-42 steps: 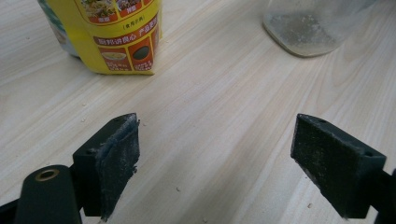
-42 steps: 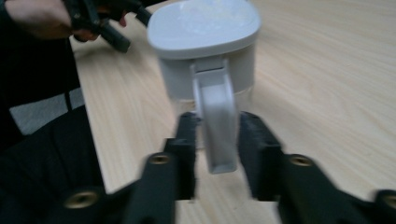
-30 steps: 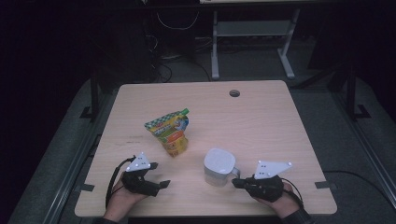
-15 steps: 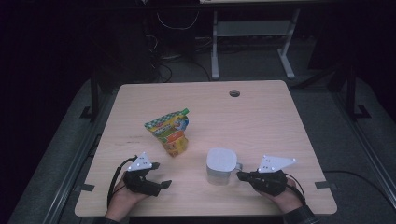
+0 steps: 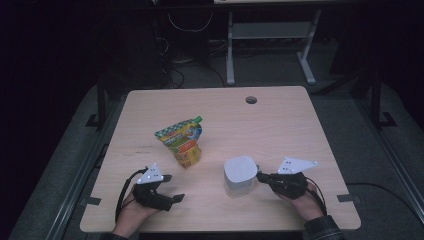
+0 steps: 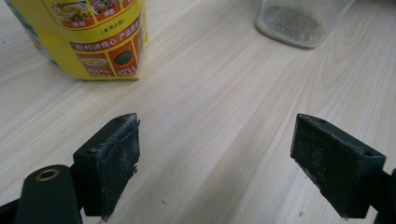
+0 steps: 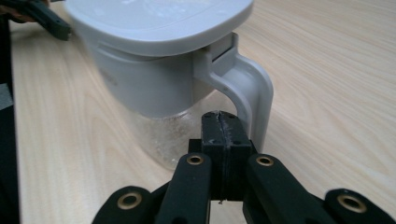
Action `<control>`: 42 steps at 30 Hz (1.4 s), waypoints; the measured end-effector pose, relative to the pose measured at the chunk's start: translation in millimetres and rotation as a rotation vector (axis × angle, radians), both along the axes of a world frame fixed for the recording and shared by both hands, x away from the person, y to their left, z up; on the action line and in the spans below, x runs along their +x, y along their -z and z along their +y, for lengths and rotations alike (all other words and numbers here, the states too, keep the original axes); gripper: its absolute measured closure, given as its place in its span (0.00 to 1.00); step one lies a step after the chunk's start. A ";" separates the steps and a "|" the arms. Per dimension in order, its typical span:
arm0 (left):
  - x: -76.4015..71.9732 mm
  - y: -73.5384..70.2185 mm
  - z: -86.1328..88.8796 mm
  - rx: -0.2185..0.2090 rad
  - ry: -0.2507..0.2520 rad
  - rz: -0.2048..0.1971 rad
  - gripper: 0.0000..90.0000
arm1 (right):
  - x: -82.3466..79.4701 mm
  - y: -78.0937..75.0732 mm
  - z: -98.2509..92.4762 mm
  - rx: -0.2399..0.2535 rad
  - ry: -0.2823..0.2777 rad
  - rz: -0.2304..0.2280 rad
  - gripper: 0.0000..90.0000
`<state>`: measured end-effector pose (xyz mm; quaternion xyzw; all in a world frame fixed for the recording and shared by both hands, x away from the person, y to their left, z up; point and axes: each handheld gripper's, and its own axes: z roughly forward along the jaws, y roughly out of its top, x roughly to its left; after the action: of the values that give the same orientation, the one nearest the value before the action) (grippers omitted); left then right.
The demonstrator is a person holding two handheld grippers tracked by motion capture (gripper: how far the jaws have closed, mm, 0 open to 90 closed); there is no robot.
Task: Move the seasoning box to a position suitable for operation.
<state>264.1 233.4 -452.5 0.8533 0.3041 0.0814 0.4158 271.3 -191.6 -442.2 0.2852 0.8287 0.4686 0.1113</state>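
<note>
Pressing its two black jaws flat together with nothing between them, the right tool [image 7: 219,116] sits at the bottom middle of the right gripper view, its tip just in front of the loop handle [image 7: 254,93] of a lidded jug [image 7: 154,79]. Whether the tip touches the handle cannot be told. In the high view the jug [image 5: 240,175] stands upright in the lower middle of the frame, on the pale wooden surface [image 5: 280,125], with the right tool [image 5: 261,176] just beside it.

The jug looks like stiff moulded plastic: a grey-white lid and collar over a clear lower wall with a thin grainy layer at the bottom. It is probably light and nearly empty, smooth and rather slippery on the body, so the rigid handle seems the better place to grip. The lid may only rest on top.

The left tool [image 6: 215,154] is released, jaws wide apart over bare wood, near a yellow printed snack bag [image 6: 93,42] at the upper left of its view; that bag is likely soft and crinkly.

The high view gives the layout, bag [image 5: 182,142] left of the jug and the left tool [image 5: 167,187] at the lower left. The right gripper view adds the handle's shape and the clear wall; the left gripper view adds the bag's print.
</note>
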 end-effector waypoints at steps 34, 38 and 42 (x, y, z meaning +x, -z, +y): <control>-7.3 -15.3 -26.8 -0.039 0.081 -0.039 0.17 | 6.9 -29.0 -18.3 0.079 0.073 -0.058 1.00; -6.8 -20.1 -40.1 -0.047 0.110 -0.046 0.16 | 10.0 -31.9 -19.2 0.094 0.078 -0.066 1.00; -3.1 -23.4 -53.7 -0.045 0.136 -0.049 0.16 | 15.0 -35.0 -18.4 0.116 0.084 -0.070 1.00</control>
<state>261.0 179.7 -429.0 0.8602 0.2367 0.0671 0.4467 286.3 -210.0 -407.2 0.3091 0.7830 0.5204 0.1431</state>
